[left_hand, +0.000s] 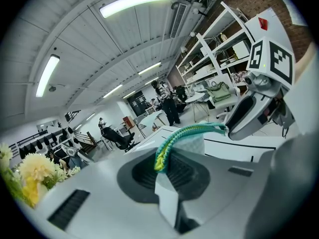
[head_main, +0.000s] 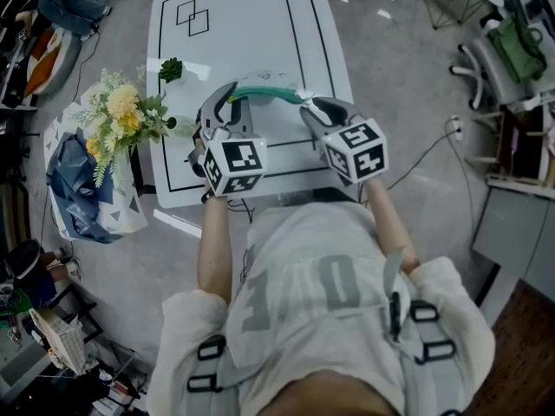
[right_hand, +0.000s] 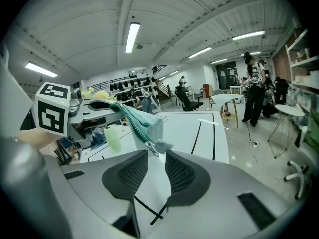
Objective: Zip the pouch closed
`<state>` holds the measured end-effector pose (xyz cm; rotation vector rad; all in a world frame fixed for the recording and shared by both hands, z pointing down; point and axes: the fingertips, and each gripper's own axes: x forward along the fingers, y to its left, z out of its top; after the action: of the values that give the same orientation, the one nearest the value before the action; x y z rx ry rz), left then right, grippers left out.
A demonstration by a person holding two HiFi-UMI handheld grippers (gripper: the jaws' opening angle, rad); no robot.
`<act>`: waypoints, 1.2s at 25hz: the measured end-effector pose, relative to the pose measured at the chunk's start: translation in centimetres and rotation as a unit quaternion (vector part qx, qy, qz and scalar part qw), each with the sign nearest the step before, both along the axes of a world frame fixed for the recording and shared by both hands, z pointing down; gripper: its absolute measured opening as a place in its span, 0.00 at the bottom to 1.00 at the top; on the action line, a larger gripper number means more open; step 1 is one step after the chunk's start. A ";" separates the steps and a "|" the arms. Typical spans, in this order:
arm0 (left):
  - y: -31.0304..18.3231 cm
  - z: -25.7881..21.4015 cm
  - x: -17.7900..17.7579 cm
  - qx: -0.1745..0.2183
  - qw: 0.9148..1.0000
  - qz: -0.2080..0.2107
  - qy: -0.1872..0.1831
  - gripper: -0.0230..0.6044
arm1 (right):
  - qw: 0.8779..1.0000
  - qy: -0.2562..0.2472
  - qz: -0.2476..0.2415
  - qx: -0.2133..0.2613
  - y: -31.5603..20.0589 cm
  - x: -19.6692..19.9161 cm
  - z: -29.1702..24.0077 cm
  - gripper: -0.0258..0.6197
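We look steeply down from head height onto the table (head_main: 251, 46). On the left gripper (head_main: 231, 92) we sit low, close behind the jaws, facing across the tabletop toward the right gripper (head_main: 307, 104); there we face back the opposite way. All three views share the pouch (head_main: 269, 92) and the white tabletop.

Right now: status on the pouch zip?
Left gripper shut on pouch end. Right gripper open, zipper pull at its tips, ungripped. Nothing blocking the zip.
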<state>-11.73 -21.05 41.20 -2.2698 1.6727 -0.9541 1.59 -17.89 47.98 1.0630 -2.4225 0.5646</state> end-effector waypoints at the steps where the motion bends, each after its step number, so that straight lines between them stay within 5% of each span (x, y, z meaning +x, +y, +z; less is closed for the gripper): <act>1: 0.0 -0.1 -0.1 0.001 1.000 -0.001 0.001 0.07 | 1.000 0.000 -0.003 0.000 0.0 -0.2 0.0 0.20; 15: -0.3 0.2 -1.1 -0.001 1.000 -0.010 -0.001 0.07 | 1.000 -0.012 -0.017 0.000 0.1 -1.0 -0.7 0.08; 30: 0.1 -2.1 -1.1 0.020 1.000 -0.010 0.022 0.07 | 0.998 -0.053 -0.033 -0.012 -0.1 -2.3 -0.9 0.08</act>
<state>-12.86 -20.94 39.08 -2.2685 1.7201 -0.8742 -0.73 -17.96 47.07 0.9629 -2.5250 0.6396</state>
